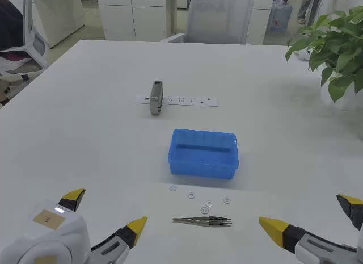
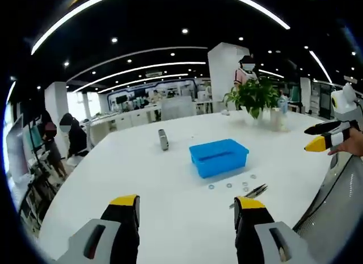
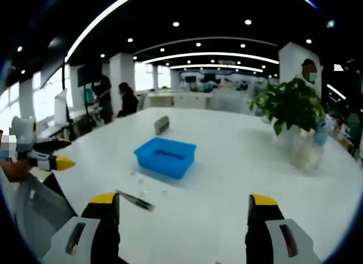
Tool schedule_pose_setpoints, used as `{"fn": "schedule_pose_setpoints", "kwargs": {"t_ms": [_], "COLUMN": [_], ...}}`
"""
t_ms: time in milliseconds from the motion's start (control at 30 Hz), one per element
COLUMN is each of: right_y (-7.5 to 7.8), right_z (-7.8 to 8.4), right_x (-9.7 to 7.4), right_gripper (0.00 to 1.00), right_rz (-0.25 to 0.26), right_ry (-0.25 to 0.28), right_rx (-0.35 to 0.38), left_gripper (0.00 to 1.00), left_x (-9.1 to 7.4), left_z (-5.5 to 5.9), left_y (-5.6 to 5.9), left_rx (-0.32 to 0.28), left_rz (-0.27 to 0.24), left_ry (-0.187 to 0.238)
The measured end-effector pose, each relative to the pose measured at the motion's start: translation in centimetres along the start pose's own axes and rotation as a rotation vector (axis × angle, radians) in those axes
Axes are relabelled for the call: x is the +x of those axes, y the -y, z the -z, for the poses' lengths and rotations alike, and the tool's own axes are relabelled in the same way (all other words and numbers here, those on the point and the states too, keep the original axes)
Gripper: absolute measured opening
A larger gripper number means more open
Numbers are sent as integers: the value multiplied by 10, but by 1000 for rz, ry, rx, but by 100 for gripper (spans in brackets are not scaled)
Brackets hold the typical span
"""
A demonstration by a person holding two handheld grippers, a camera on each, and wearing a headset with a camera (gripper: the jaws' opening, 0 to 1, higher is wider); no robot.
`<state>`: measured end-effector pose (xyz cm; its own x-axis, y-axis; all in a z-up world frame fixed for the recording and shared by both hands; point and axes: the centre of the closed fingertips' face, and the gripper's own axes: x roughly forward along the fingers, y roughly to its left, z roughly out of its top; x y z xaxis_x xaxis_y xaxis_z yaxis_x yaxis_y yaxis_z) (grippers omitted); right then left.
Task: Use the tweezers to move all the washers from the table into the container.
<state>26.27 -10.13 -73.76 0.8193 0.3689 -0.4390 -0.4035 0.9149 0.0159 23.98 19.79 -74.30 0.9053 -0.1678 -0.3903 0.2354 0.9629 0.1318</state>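
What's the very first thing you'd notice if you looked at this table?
The bright blue container jumps out near the middle of the white table. Just in front of it lie a few tiny washers and thin tweezers, with the open yellow-tipped left gripper and right gripper on either side. A leafy green plant stands at the far right.

Slim silver tweezers lie flat just beside perhaps five small loose washers, scattered near the front wall of the open rectangular blue container.
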Motion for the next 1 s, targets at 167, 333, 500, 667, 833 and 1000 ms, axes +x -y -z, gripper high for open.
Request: {"fn": "schedule_pose_setpoints", "kwargs": {"t_ms": [167, 333, 500, 667, 833, 1000], "right_y": [-2, 0, -1, -4, -6, -7], "right_z": [-1, -2, -1, -1, 1, 5], "right_x": [-1, -1, -1, -1, 0, 3], "right_gripper": [92, 93, 93, 94, 95, 95], "right_rz": [-1, 0, -3, -7, -13, -22], "right_ry": [-2, 3, 2, -3, -15, -33], "right_rx": [-2, 2, 0, 2, -10, -26], "left_gripper": [82, 85, 87, 92, 97, 99], "left_x": [0, 1, 0, 0, -1, 1], "left_z": [1, 1, 1, 0, -2, -1], "left_y": [-3, -3, -4, -7, -10, -10], "left_rx": [-2, 3, 4, -3, -16, -34], "left_rz": [-21, -25, -33, -47, -60, -56], "left_ry": [-4, -7, -7, -1, 13, 7]}}
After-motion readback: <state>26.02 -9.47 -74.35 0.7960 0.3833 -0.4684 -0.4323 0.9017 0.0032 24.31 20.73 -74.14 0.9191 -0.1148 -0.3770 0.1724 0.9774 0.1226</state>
